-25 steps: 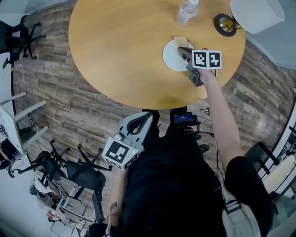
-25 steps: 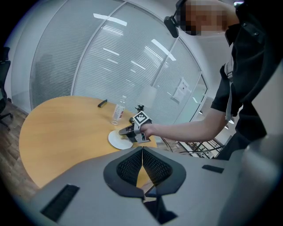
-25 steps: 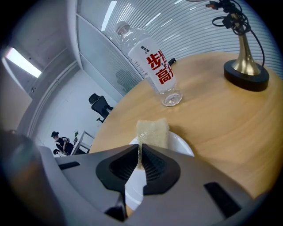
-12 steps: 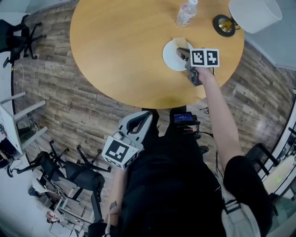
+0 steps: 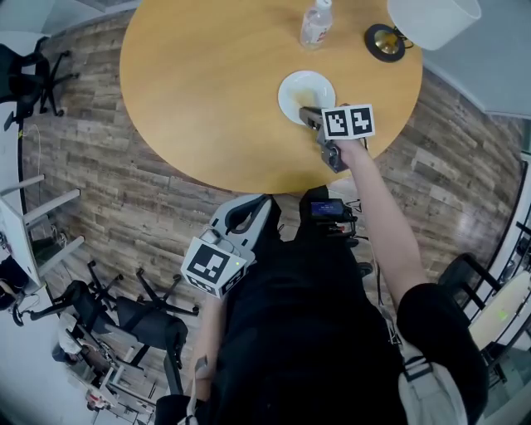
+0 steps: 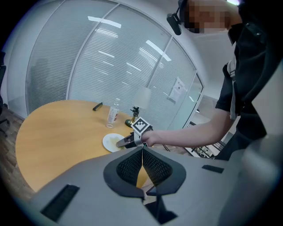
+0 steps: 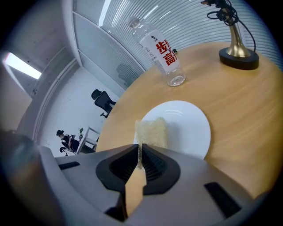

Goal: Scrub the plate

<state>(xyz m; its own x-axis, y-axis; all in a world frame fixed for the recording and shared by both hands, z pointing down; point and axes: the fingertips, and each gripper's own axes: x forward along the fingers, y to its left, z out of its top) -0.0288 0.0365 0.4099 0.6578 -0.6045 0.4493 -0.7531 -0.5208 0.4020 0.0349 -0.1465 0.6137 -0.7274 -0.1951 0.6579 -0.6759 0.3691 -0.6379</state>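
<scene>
My right gripper [image 7: 139, 152] is pinching the sponge [image 7: 151, 131] at the plate's [image 7: 188, 126] 8 o'clock edge; my left gripper [image 6: 142, 154] is hanging closed, empty.

one plate [image 5: 290, 95], one sponge [image 7: 151, 132], one bottle [image 5: 316, 24], one lamp [image 5: 431, 18]

Plate [image 7: 185, 126] white. Sponge [image 7: 151, 132] pale yellow. Table [image 5: 207, 83] honey-tan wood grain. Bottle [image 7: 161, 48] clear, white label, red print. Lamp base [image 7: 239, 57] brass over black. Floor [image 5: 91, 183] grey-brown planks, mottled.
</scene>
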